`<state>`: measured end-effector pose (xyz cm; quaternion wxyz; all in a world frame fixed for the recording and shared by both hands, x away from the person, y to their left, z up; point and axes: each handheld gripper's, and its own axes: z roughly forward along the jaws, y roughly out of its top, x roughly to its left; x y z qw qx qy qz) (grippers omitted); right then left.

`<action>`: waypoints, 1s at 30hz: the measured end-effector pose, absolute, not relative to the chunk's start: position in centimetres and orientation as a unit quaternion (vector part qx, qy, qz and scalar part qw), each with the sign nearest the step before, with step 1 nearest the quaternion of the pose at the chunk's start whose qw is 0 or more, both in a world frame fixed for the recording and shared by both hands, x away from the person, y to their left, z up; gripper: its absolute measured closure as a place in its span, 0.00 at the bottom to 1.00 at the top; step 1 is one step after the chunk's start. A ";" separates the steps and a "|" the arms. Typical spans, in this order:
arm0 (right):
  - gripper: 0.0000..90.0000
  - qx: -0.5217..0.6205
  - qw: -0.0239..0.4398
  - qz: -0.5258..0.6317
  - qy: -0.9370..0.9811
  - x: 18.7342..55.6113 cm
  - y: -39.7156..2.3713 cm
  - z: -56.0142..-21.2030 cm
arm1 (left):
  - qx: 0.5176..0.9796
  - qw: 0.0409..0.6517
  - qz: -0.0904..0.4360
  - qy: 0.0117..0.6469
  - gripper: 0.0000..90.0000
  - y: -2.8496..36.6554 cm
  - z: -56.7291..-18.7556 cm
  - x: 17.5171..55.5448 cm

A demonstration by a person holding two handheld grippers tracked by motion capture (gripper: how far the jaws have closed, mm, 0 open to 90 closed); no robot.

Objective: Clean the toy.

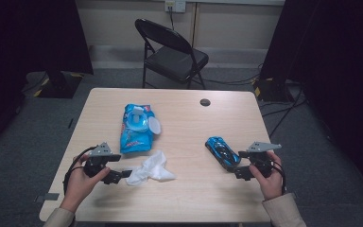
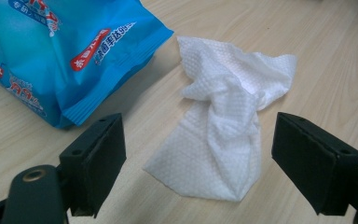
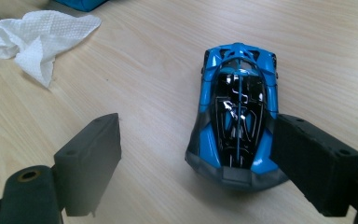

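Note:
A crumpled white wipe lies on the wooden table, in front of a blue wet-wipe pack. My left gripper is at the wipe's left end. In the left gripper view it is open, with the wipe lying flat between its jaws, untouched, and the pack at upper left. A blue and black toy car sits at the right. My right gripper is open just behind it. In the right gripper view the car lies between the jaws of the gripper, close against the right-hand one.
The pack's white lid stands flipped open. A dark round grommet sits near the table's far edge. A black folding chair stands beyond the table. The wipe also shows in the right gripper view at upper left.

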<state>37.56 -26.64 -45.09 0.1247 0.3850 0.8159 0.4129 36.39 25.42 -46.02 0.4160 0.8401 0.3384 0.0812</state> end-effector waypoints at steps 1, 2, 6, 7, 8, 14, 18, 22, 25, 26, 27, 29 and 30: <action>0.17 0.385 0.125 0.413 0.816 37.6 -26.6 -45.1 | 0.841 0.415 0.082 0.338 0.19 25.5 -46.0 36.4; 0.17 0.387 0.126 0.411 0.816 37.5 -26.9 -45.1 | 0.842 0.413 0.084 0.337 0.19 25.6 -46.0 36.4; 0.17 0.391 0.125 0.413 0.813 37.1 -27.7 -45.3 | 0.839 0.417 0.082 0.339 0.19 25.9 -46.1 36.3; 0.17 0.389 0.125 0.414 0.813 37.0 -27.8 -45.4 | 0.840 0.416 0.081 0.340 0.19 26.0 -46.1 36.3; 0.17 0.390 0.126 0.413 0.814 36.9 -27.9 -45.4 | 0.840 0.416 0.081 0.340 0.19 26.0 -46.1 36.3; 0.17 0.390 0.128 0.411 0.814 36.5 -28.4 -45.5 | 0.838 0.417 0.084 0.342 0.19 26.5 -46.1 36.1; 0.17 0.393 0.127 0.410 0.813 36.2 -29.1 -45.8 | 0.837 0.416 0.084 0.344 0.19 26.8 -46.2 36.0; 0.17 0.398 0.127 0.405 0.813 35.9 -29.6 -46.1 | 0.837 0.416 0.085 0.344 0.19 27.0 -46.2 35.9; 0.17 0.400 0.128 0.407 0.811 35.6 -30.1 -46.2 | 0.836 0.417 0.085 0.345 0.19 27.0 -46.3 35.9; 0.17 0.401 0.128 0.407 0.810 35.6 -30.2 -46.2 | 0.836 0.417 0.085 0.345 0.19 27.0 -46.3 35.9; 0.17 0.402 0.127 0.407 0.810 35.5 -30.3 -46.3 | 0.837 0.417 0.084 0.345 0.19 27.1 -46.4 35.9; 0.17 0.402 0.126 0.408 0.810 35.4 -30.5 -46.3 | 0.839 0.414 0.084 0.344 0.19 27.1 -46.4 35.8; 0.17 0.402 0.126 0.408 0.810 35.4 -30.5 -46.3 | 0.839 0.414 0.084 0.344 0.19 27.1 -46.4 35.8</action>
